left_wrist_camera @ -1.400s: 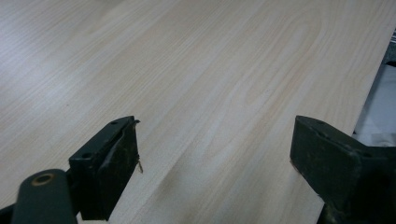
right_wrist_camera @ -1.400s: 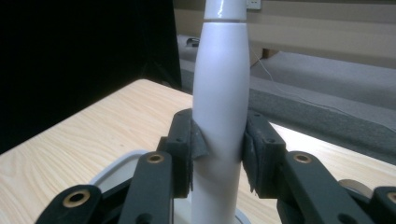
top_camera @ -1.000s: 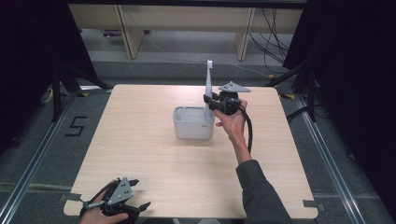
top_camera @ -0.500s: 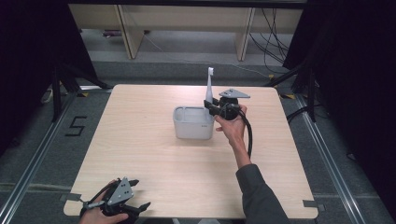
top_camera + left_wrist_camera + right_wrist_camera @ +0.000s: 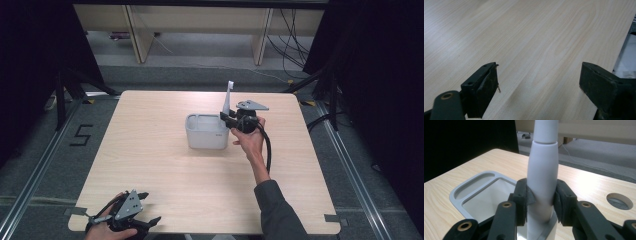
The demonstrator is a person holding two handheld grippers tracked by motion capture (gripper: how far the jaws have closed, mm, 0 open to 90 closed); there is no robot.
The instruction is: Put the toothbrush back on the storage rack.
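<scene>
Pale wood grain covers the table [image 5: 165, 165], which stands on grey carpet with black curtains at both sides and light wooden shelving behind. On the floor to the table's left a black "5" [image 5: 81, 135] is marked out, the one bit of writing I can read. A small dark mark sits on the front face of the grey bin [image 5: 205, 132], too small to make out.

That bin stands near the middle of the table, a little toward the far side. From the right gripper view it has a narrow compartment along one edge and a larger one beside it. A round hole [image 5: 619, 201] is cut through the tabletop off to the side.

The right gripper [image 5: 227, 118] is clamped on a white handle [image 5: 228, 100], a smooth rounded shaft that stands nearly upright at the bin's right rim. In the right gripper view the two black pads [image 5: 522, 195] press the thick part of the shaft from both sides, and its lower end dips just inside the rim. I cannot tell what is on its lower end. The person's right hand [image 5: 248, 140] wraps the gripper body from below, forearm stretched out across the table, the dark sleeve ending short of the wrist and the cable looping down beside it.

The left gripper [image 5: 137, 210] rests at the near left corner of the table, held low in the left hand, its jaws spread wide over bare wood with nothing between them.
</scene>
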